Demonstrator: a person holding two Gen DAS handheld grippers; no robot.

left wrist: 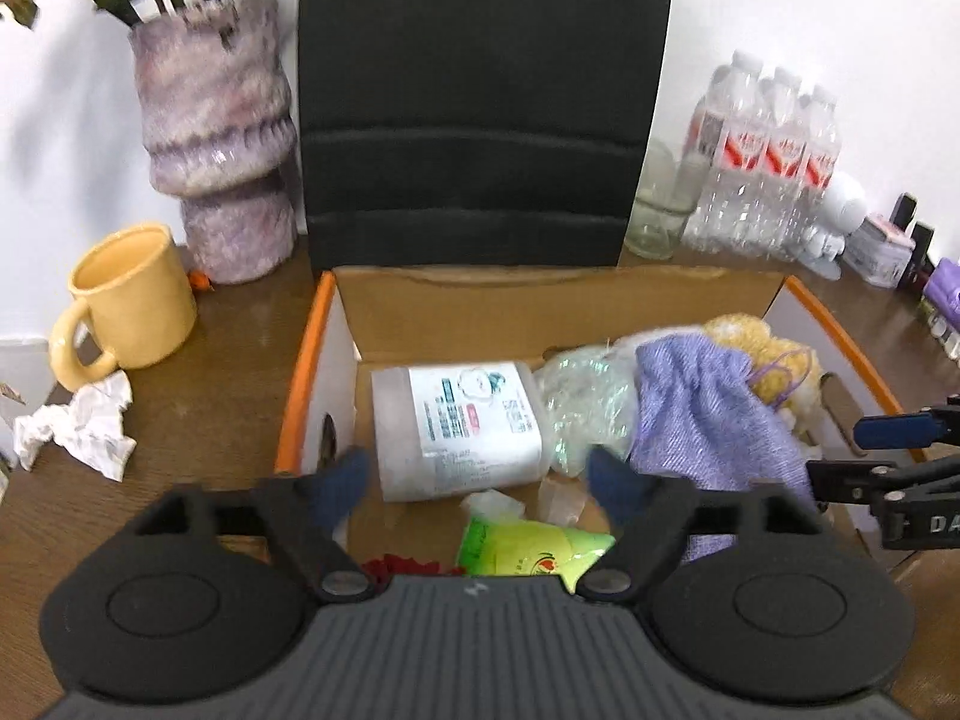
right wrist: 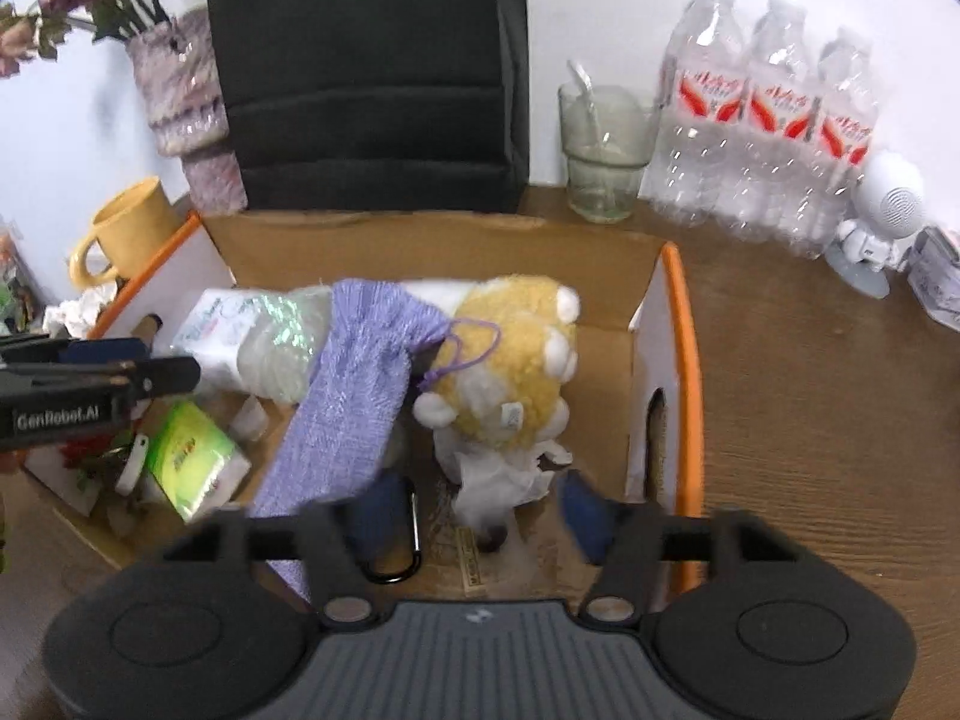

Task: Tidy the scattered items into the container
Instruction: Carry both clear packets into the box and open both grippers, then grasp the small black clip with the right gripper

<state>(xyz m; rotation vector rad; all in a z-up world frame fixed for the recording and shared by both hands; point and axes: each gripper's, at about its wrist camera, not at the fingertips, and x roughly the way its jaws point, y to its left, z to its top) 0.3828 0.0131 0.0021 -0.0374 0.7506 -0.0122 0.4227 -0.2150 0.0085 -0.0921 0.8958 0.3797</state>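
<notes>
An open cardboard box with orange rims (left wrist: 300, 384) (right wrist: 684, 324) holds a white wipes pack (left wrist: 456, 426) (right wrist: 210, 330), a shiny clear bag (left wrist: 576, 402) (right wrist: 282, 342), a purple cloth pouch (left wrist: 708, 414) (right wrist: 348, 396), a yellow plush toy (left wrist: 762, 360) (right wrist: 510, 372), a green tissue pack (left wrist: 534, 552) (right wrist: 192, 456) and a white crumpled paper (right wrist: 504, 480). My left gripper (left wrist: 480, 480) is open and empty above the box's near left part. My right gripper (right wrist: 480, 510) is open and empty above the near right part, over the crumpled paper.
A crumpled paper (left wrist: 78, 426) (right wrist: 78, 309) lies on the wooden table left of the box beside a yellow mug (left wrist: 126, 300) (right wrist: 120, 228). A purple vase (left wrist: 216, 138), a black chair back (left wrist: 474, 102), a glass (right wrist: 600, 150) and water bottles (right wrist: 768, 120) stand behind.
</notes>
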